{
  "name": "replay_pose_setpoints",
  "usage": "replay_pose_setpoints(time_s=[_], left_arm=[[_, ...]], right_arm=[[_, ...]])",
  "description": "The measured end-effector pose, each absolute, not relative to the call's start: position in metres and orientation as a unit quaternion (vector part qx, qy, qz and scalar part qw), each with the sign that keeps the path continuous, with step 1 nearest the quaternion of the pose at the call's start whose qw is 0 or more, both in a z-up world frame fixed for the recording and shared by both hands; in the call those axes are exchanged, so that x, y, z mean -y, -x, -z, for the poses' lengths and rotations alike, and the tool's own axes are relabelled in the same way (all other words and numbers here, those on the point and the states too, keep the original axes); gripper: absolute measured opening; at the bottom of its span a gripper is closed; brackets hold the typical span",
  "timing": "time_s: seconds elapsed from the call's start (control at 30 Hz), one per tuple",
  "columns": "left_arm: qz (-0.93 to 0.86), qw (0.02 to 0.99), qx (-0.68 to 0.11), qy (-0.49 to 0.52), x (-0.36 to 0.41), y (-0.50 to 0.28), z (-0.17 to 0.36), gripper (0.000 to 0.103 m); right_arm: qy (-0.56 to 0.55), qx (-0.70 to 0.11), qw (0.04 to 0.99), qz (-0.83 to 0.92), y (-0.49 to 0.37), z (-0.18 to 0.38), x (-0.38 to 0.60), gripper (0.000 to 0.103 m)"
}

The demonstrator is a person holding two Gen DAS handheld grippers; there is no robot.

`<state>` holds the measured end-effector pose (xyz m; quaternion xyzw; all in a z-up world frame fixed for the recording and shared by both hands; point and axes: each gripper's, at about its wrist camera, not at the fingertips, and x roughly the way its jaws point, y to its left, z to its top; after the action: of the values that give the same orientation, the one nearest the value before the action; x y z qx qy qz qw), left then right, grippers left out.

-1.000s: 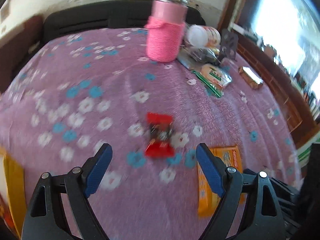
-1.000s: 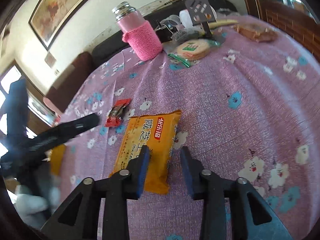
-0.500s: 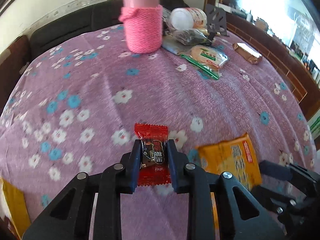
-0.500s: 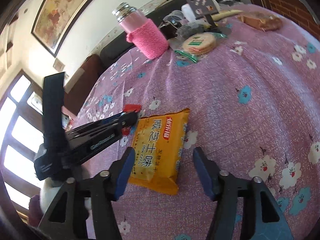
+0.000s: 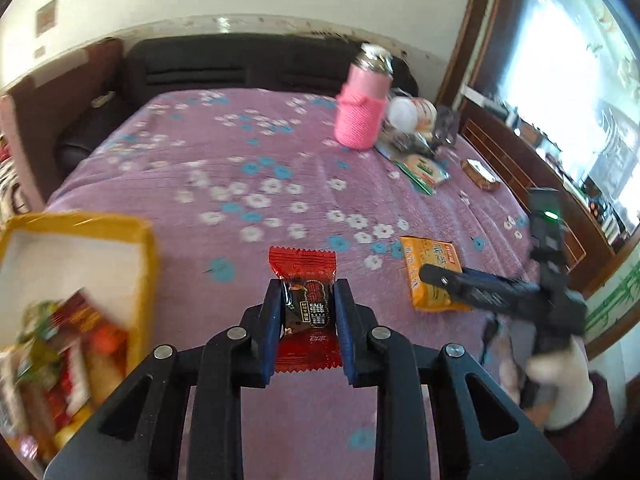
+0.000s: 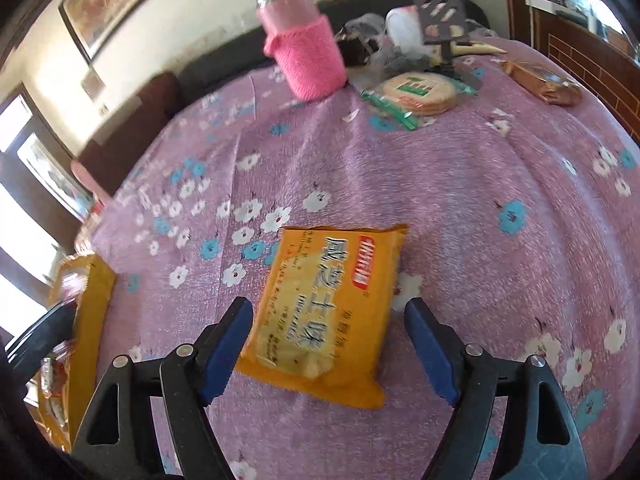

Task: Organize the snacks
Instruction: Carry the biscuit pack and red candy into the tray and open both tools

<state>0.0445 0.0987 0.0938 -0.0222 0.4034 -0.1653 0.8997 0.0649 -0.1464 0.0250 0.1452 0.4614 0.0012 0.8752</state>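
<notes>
So my left gripper has its fingers clamped on the red candy wrapper, pinching the dark middle bit, with the crimped ends sticking out past the tips and back toward me. It looks lifted off the purple flowered cloth, though I can't be sure from this angle.

Off to the left of those fingers sits the yellow box, open on top. The near end is packed with wrapped snacks, red, green and yellowish ones, too blurry to name. The far end shows bare white bottom.

My right gripper has its fingers spread wide apart, one on each side of the orange cracker packet, not touching it. The packet lies flat on the cloth.

Way out beyond both sets of fingers: a pink knitted bottle, a round rice cracker pack and a brown wrapped bar.
</notes>
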Motion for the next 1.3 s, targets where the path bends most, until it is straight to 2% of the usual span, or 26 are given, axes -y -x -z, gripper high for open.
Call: replay_pose_setpoints(time_s=[0.17,0.23,0.57,0.73,1.0,1.3], left_arm=[[0.129,0.911,-0.388,0.045,-0.14,-0.014,-0.102,0.022],[0.113,0.915,-0.384,0.058,-0.159,-0.001,-0.103,0.022],[0.054,0.914,-0.376,0.143,-0.244,0.041,-0.092,0.023],[0.027,0.909,-0.379,0.171,-0.273,0.049,-0.081,0.023],[-0.009,0.909,-0.374,0.182,-0.305,0.055,-0.074,0.023],[-0.02,0.903,-0.384,0.191,-0.329,0.051,-0.058,0.023]], right_arm=[[-0.065,-0.502,0.861,0.042,-0.086,-0.023,0.118,0.081],[-0.041,-0.506,0.86,0.054,-0.087,-0.022,0.111,0.074],[-0.085,-0.483,0.871,0.023,-0.046,-0.03,0.112,0.072],[-0.093,-0.456,0.885,-0.022,-0.028,-0.055,0.089,0.072],[-0.065,-0.417,0.888,-0.183,-0.008,-0.101,-0.027,0.071],[0.006,-0.429,0.858,-0.281,-0.008,-0.092,-0.163,0.071]])
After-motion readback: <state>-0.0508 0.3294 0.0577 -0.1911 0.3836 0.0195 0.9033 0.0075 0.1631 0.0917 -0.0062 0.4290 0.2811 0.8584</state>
